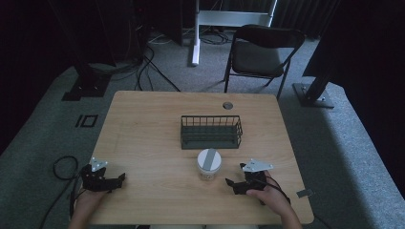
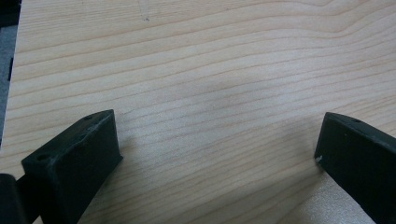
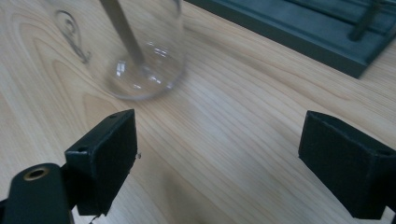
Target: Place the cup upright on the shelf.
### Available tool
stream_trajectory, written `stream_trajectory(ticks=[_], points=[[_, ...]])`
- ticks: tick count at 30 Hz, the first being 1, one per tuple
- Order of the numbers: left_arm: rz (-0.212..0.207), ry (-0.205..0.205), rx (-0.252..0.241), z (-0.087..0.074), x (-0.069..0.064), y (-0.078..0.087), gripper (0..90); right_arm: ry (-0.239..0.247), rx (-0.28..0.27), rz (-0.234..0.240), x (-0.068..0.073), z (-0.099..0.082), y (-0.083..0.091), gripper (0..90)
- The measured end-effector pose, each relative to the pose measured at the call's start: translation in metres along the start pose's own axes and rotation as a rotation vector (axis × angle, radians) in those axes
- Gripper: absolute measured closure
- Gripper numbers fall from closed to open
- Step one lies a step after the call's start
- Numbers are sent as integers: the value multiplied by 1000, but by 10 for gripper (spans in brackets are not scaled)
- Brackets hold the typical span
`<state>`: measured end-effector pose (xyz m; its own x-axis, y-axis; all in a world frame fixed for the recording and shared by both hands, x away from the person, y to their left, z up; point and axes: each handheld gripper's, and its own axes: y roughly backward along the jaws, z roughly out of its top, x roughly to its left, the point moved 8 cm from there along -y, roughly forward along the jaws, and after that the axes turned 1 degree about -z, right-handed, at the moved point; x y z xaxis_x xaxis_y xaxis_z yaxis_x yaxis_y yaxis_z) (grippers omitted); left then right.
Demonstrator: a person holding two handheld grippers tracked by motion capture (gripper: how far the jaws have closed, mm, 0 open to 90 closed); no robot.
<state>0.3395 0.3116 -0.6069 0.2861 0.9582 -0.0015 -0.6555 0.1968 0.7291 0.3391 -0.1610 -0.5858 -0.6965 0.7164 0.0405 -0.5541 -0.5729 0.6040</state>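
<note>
A clear glass jar (image 1: 209, 164) with a white lid and a grey strip across it stands on the wooden table (image 1: 148, 124), just in front of a dark wire basket (image 1: 211, 132). My right gripper (image 1: 232, 184) rests low on the table to the jar's right, jaws wide apart with nothing between them. In the right gripper view the jar's clear base (image 3: 140, 65) stands ahead and to the left, and the basket's base (image 3: 299, 28) lies at the top right. My left gripper (image 1: 119, 179) sits open near the table's front left, over bare wood (image 2: 210, 93).
A black folding chair (image 1: 262, 50) stands beyond the table's far edge. A cable port (image 1: 228, 105) sits in the tabletop near the back. Cables trail on the grey carpet at left (image 1: 64, 167). Stand legs rise at the back left and right.
</note>
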Motion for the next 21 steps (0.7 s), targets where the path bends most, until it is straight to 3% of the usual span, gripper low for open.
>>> stream_trajectory(ticks=[11, 21], points=[[0, 0, 0, 0, 0, 0, 1, 12, -27, 68, 20, 8, -10, 115], [0, 0, 0, 0, 0, 0, 1, 32, -66, 96, 33, 18, -20, 133]])
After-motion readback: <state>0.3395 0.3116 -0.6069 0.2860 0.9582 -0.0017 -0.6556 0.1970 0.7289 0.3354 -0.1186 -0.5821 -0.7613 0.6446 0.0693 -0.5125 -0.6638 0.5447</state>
